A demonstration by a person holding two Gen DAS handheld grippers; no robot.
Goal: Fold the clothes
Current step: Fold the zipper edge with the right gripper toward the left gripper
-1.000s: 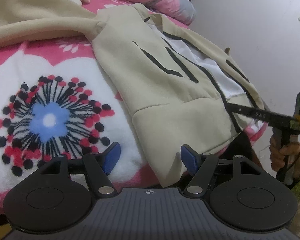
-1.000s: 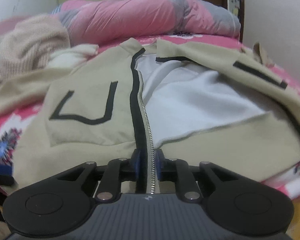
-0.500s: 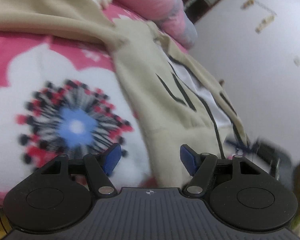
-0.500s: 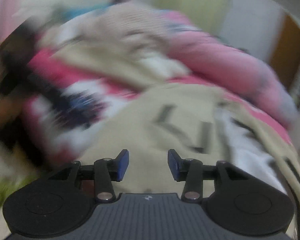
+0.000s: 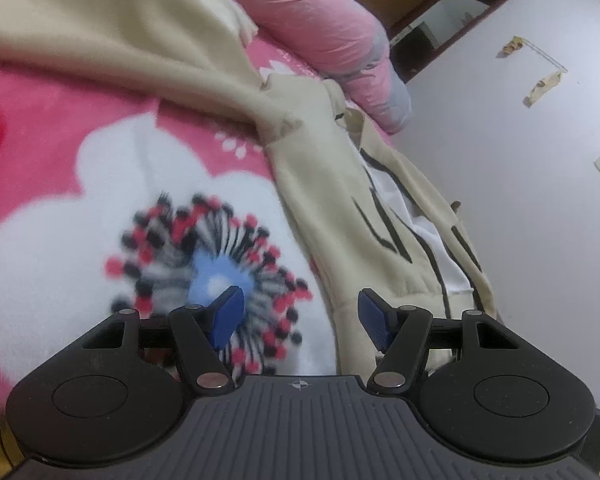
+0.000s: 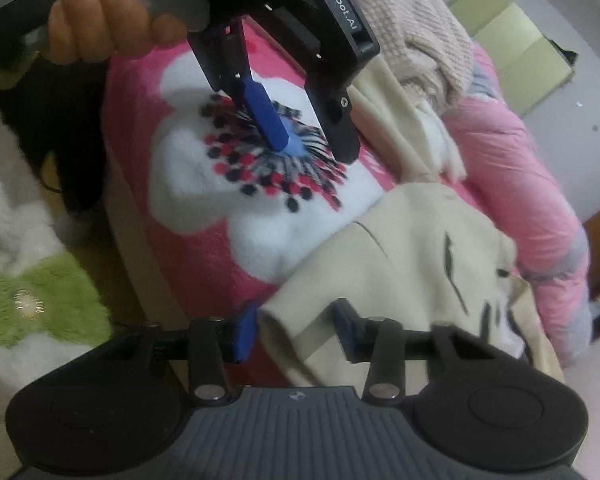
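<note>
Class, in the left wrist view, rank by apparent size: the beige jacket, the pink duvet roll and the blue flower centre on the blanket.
1. beige jacket
2. pink duvet roll, though it lies farther away
3. blue flower centre

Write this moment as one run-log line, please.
task: fold clothes | right gripper: closing around beige jacket hem corner | left gripper: open, empty, over flowered blanket

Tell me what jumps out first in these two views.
The pink blanket with its big white flower and red-and-black dotted centre fills the bed. A beige zip jacket with black trim lies spread beside that flower, its hem corner between the closing fingers of the right gripper. The left gripper hangs open over the flower's blue middle.
</note>
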